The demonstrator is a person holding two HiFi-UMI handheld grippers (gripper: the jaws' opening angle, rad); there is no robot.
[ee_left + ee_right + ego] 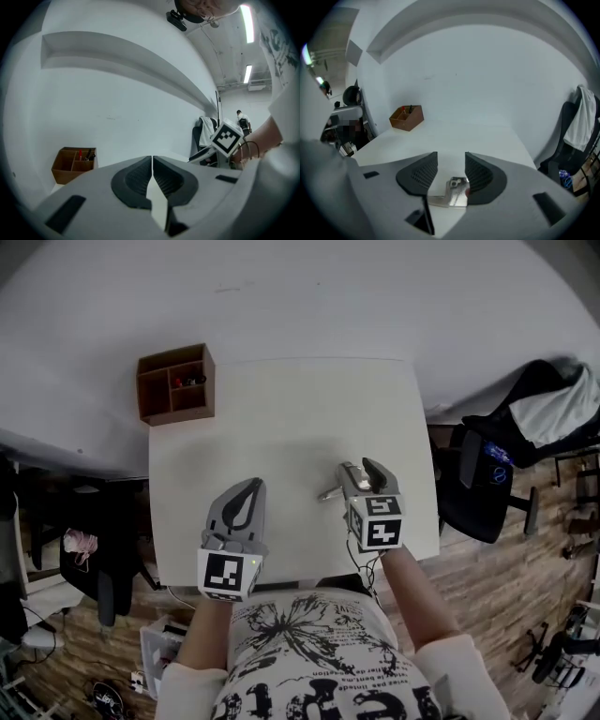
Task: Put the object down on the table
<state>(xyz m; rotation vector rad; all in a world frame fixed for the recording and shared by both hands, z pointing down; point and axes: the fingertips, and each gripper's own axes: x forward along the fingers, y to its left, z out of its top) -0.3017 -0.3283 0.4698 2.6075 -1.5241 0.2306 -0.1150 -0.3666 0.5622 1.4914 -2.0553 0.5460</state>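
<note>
Printed shirt [309, 662] fills the 6 o'clock edge of the head view, and both hand-held grippers reach out from it over the white table [281, 409]. The right gripper [364, 468] has its jaws parted, wider than the metal bracket [452, 193] low between them. One edge of the bracket lies close against the pad at 3 o'clock, but nothing clamps it. It appears to rest on the tabletop near the 5 o'clock corner, so the put-down looks essentially done, with only drawing the gripper clear left. The bracket is small, silvery and bent, with a hole in its raised tab. The left gripper [251, 482] has its jaws pressed together on nothing. A wooden organiser [175, 382] sits far off at 11 o'clock.
</note>
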